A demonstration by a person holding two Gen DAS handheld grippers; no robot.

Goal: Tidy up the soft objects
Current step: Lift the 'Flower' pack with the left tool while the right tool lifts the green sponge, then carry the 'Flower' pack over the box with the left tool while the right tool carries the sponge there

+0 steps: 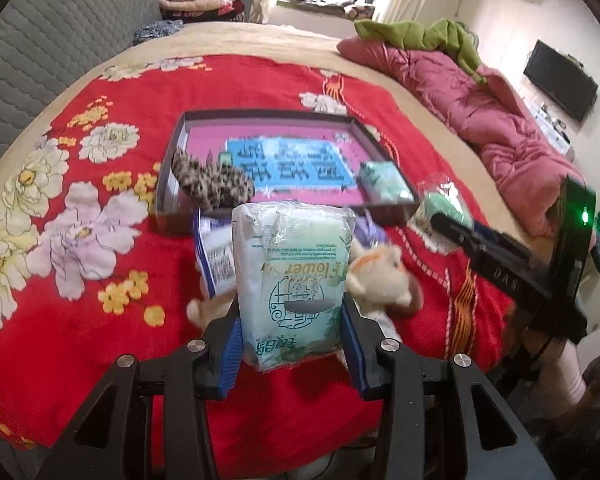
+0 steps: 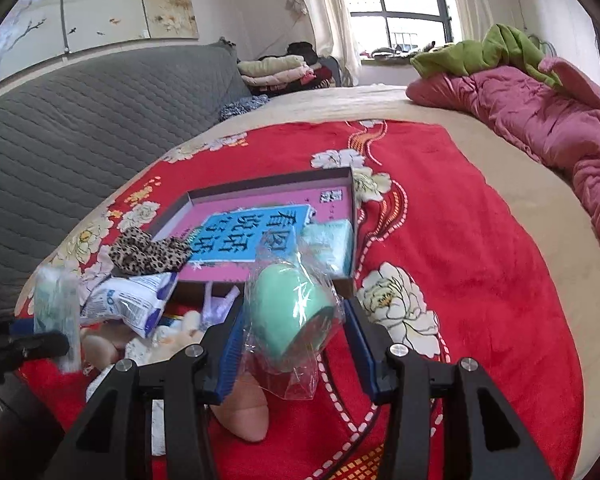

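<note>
My left gripper is shut on a pale green pack of tissues, held upright above the red flowered blanket. In the right wrist view my right gripper is shut on a mint-green roll in clear wrap, also lifted. Behind both lies a shallow dark box with a pink and blue bottom. It holds a leopard-print cloth at its near left and a green pack at its near right. A cream plush toy and a blue-white pack lie on the blanket in front of the box.
A pink quilt with a green blanket on it fills the bed's right side. A grey quilted headboard runs along the left. Folded clothes are stacked at the far end by the window.
</note>
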